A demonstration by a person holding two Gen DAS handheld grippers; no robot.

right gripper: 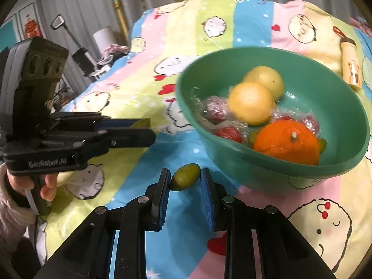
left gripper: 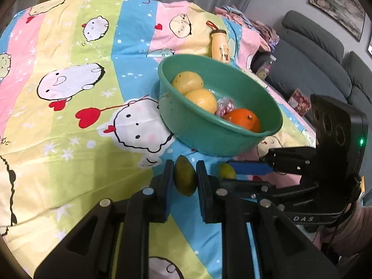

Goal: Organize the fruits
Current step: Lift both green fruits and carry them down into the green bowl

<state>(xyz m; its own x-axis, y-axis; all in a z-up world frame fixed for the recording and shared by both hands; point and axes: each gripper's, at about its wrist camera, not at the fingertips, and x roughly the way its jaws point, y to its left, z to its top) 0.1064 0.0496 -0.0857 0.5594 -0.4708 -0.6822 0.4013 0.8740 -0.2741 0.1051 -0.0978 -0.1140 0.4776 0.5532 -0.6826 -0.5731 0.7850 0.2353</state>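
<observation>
A green bowl point(left gripper: 232, 60) point(right gripper: 279, 174) stands on the cartoon-print cloth. It holds two yellow fruits point(left gripper: 201, 100), an orange point(left gripper: 243, 119) point(right gripper: 286, 141) and some plastic-wrapped red pieces point(right gripper: 226, 133). My left gripper point(left gripper: 184, 164) is shut on a small green oval fruit point(left gripper: 185, 179), just above the cloth in front of the bowl. In the right wrist view the left gripper point(right gripper: 148, 130) shows at the left with that fruit point(right gripper: 142, 123) at its tips. My right gripper point(right gripper: 185, 172) is shut on a second small green fruit point(right gripper: 186, 177) point(left gripper: 226, 171) by the bowl's near wall.
A pale yellow bottle point(left gripper: 219, 46) point(right gripper: 351, 65) stands on the cloth behind the bowl. A grey sofa point(left gripper: 313, 53) lies past the table's right edge, with crumpled clothes point(left gripper: 260, 28) at the back. A person's hand point(right gripper: 46, 186) grips the left gripper's handle.
</observation>
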